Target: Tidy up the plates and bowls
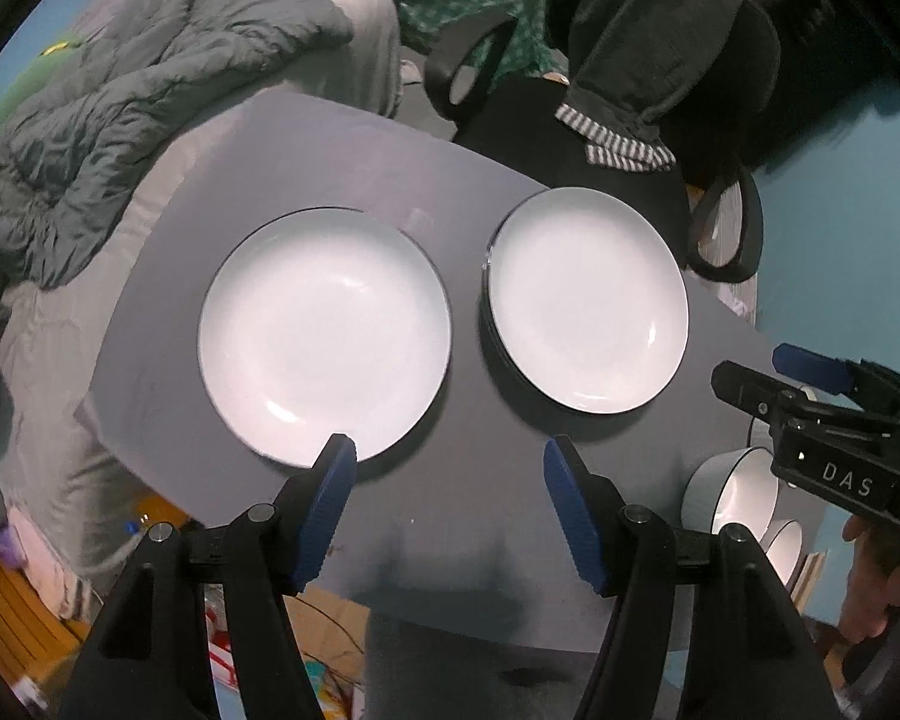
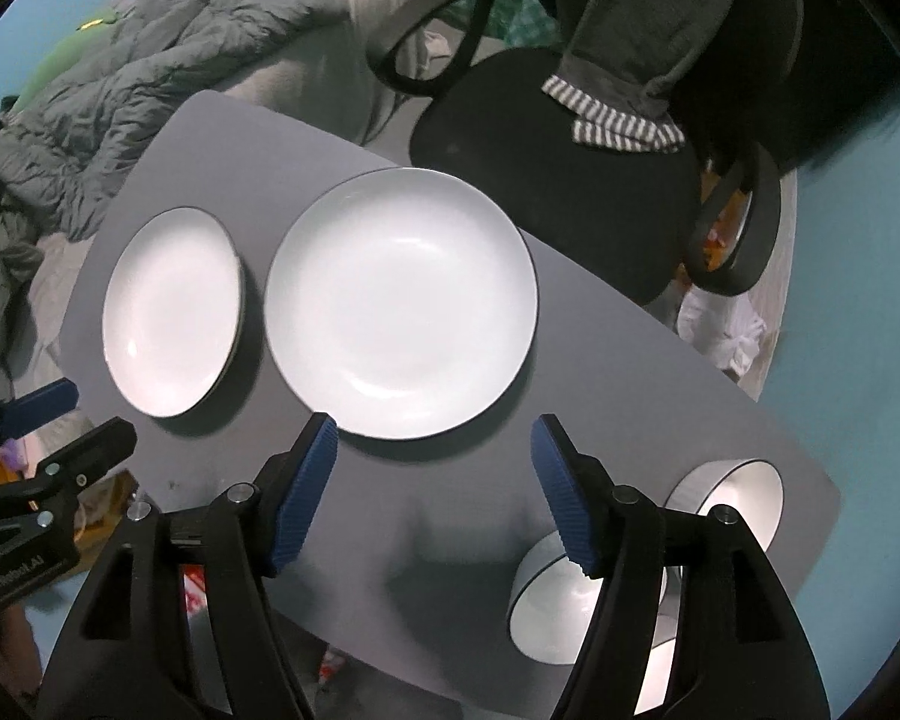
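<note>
Two white plates lie side by side on the grey table (image 1: 480,516). In the left wrist view, the left plate (image 1: 324,336) lies flat and the right plate (image 1: 588,300) tops a short stack. My left gripper (image 1: 447,468) hangs open above the table's near side, empty, one pad over the left plate's near rim. In the right wrist view, my right gripper (image 2: 435,450) is open and empty just in front of the larger-looking plate (image 2: 399,300). The other plate (image 2: 171,312) lies to its left. White bowls (image 2: 726,504) (image 2: 555,594) stand at the near right, partly hidden by a finger.
A black office chair (image 2: 546,180) draped with dark clothing stands behind the table. A bed with a grey quilt (image 1: 120,90) lies to the left. Clutter covers the floor (image 1: 330,630) below the table's near edge. A person's hand (image 1: 876,570) holds the right gripper (image 1: 768,375).
</note>
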